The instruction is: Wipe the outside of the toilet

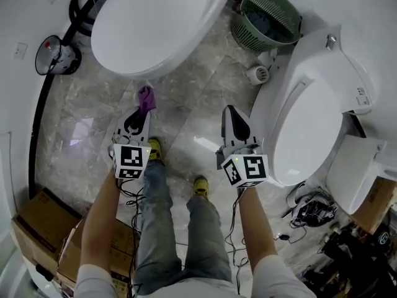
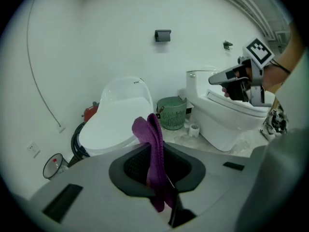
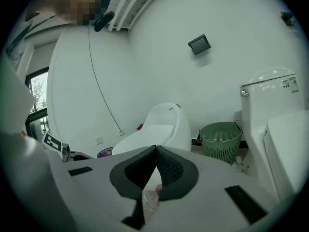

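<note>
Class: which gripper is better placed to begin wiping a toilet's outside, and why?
Left. The left gripper clamps the purple cloth, near the rounded toilet; the right gripper is shut, empty.

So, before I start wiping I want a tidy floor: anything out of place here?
Nothing looks spilled or broken. A loose tangle of cables lies on the floor beside the right toilet, and what looks like a megaphone lies at the left. The cloth is clamped in the left tool.

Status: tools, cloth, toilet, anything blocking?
Left tool shut on purple cloth. Right tool shut, empty. Cloth short of oval toilet, no contact. Nothing between.
</note>
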Demonstrator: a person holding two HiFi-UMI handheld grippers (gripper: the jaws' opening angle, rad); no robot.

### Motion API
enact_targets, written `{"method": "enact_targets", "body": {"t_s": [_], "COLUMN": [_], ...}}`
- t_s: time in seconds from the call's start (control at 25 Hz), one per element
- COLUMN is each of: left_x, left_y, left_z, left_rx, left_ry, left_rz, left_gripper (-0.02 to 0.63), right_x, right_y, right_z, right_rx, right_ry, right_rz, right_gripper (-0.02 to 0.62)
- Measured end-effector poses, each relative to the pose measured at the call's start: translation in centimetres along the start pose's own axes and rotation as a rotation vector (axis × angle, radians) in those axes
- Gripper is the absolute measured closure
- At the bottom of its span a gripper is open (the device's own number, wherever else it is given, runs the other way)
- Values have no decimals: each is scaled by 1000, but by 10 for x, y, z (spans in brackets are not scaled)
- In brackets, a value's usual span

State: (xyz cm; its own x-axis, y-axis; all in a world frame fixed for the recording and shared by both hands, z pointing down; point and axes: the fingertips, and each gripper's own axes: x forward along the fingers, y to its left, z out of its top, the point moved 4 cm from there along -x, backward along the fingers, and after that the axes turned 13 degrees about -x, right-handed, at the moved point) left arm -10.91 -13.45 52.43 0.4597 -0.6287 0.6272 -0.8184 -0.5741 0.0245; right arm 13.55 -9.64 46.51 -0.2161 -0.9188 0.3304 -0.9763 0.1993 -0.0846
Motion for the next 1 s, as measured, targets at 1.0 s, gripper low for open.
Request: {"method": "enact_targets", "body": {"t_s": [1.0], "left_x": [-184], "left_y": [13], "left_z": [217], "left_rx": [-77], "left_ry": [-256], "left_rz": [97], "left_gripper": [537], "right_x": [-104], "right_y": [17], "right_z": [204], "right_rx": [-8], "right_ry": [-66], "right_rz": [-64], "right_gripper": [588]}}
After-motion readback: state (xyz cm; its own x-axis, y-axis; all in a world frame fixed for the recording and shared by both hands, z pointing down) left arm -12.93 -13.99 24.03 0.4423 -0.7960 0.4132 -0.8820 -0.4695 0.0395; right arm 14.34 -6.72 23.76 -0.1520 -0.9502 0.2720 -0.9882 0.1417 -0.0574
